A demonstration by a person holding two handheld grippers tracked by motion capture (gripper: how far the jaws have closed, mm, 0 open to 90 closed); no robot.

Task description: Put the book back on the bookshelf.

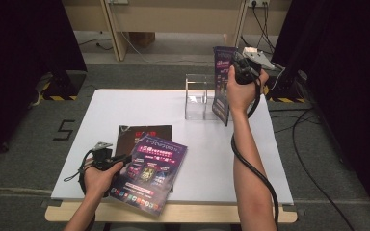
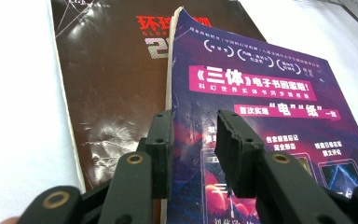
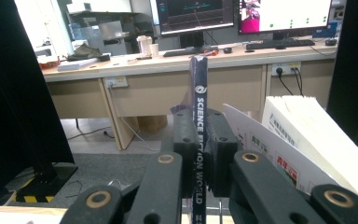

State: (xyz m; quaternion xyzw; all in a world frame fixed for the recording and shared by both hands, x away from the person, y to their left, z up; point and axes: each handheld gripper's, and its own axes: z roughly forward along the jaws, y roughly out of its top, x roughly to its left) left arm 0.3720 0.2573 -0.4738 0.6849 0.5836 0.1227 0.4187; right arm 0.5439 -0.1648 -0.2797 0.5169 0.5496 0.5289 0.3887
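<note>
The right gripper, at the upper right of the high view, is clamped on a purple magazine held upright, its lower edge hanging just beside a clear acrylic box that stands on the white table above the centre of the frame. In the right gripper view the two black jaws press on the magazine's dark spine from either side, at the centre of the picture; the spine runs straight up between them, and loose pale pages fan out to the lower right. Behind it, across the upper part of that view, are a long wooden desk and monitors.

The left gripper sits at the lower left of the high view, at the left edge of a second purple magazine lying flat near the table's front edge. In the left gripper view its jaws stand partly apart at the lower centre, one on each side of that magazine's spine edge; whether the pads press on it cannot be told. This magazine overlaps a dark brown magazine lying under it, toward the upper left of that view
</note>
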